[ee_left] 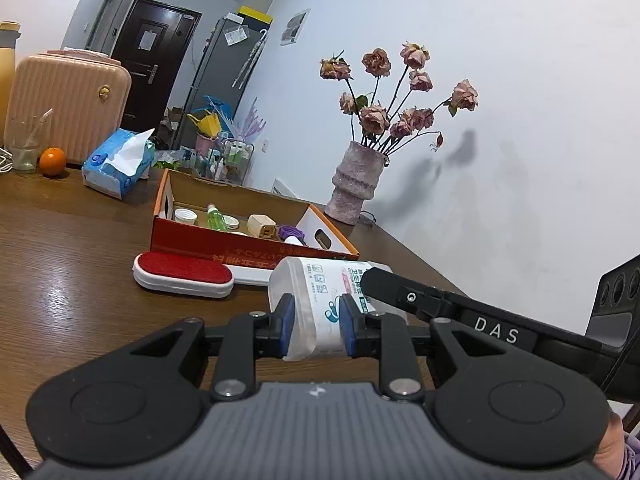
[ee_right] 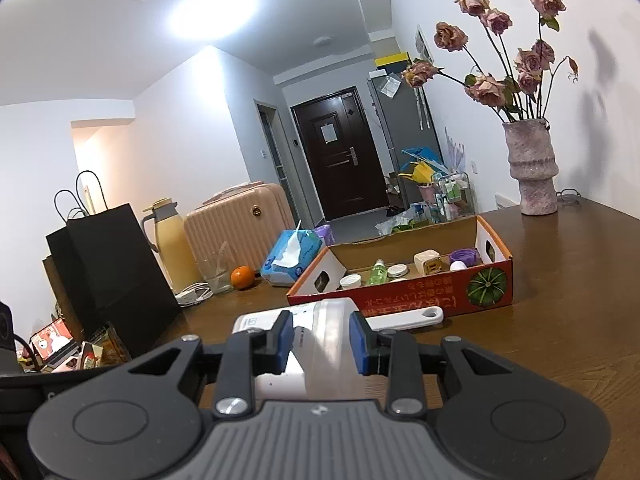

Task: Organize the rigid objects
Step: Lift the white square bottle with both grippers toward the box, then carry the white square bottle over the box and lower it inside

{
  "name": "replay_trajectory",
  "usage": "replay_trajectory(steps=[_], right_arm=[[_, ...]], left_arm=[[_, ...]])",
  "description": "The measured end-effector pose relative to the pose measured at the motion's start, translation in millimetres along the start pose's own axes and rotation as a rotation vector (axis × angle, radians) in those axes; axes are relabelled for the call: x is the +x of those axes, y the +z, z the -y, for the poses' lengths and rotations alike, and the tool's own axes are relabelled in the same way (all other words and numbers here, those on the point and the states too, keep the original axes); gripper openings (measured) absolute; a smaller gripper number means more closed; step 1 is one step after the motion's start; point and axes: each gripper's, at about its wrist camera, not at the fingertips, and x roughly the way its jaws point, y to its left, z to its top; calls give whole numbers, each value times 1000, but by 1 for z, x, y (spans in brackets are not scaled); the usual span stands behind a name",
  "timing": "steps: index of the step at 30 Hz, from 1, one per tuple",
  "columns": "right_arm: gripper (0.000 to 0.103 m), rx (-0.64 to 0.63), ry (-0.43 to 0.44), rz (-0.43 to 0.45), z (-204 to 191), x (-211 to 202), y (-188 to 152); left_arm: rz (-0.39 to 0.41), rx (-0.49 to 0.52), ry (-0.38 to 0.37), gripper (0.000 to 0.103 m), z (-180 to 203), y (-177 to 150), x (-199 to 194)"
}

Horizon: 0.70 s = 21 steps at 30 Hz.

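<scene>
A translucent plastic wipes container (ee_left: 316, 300) with a printed label is held sideways over the table. My left gripper (ee_left: 317, 322) is shut on its near end, blue pads (ee_left: 287, 320) on both sides. My right gripper (ee_right: 322, 340) is shut on the same container (ee_right: 320, 332), and its black finger shows in the left wrist view (ee_left: 400, 288). Beyond stands an open red cardboard box (ee_left: 240, 246), also in the right wrist view (ee_right: 400, 300), holding a small green bottle (ee_left: 216, 218), white caps, a cream charger (ee_left: 262, 226) and a purple lid (ee_left: 290, 232).
A red-and-white lint brush (ee_left: 184, 274) lies before the box; its white handle (ee_right: 408, 318) shows too. A vase of dried roses (ee_left: 354, 184), tissue pack (ee_left: 116, 164), orange (ee_left: 53, 161), glass (ee_left: 24, 144), pink case (ee_left: 68, 104), thermos (ee_right: 172, 244) and black bag (ee_right: 108, 268) stand on the wooden table (ee_left: 60, 260).
</scene>
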Motion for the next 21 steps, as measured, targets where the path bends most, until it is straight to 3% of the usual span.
replay_trajectory(steps=[9, 21], right_arm=[[30, -16, 20, 28, -6, 24, 18], [30, 1, 34, -25, 11, 105, 41]], left_arm=[[32, 19, 18, 24, -13, 24, 9], [-4, 1, 62, 24, -52, 58, 69]])
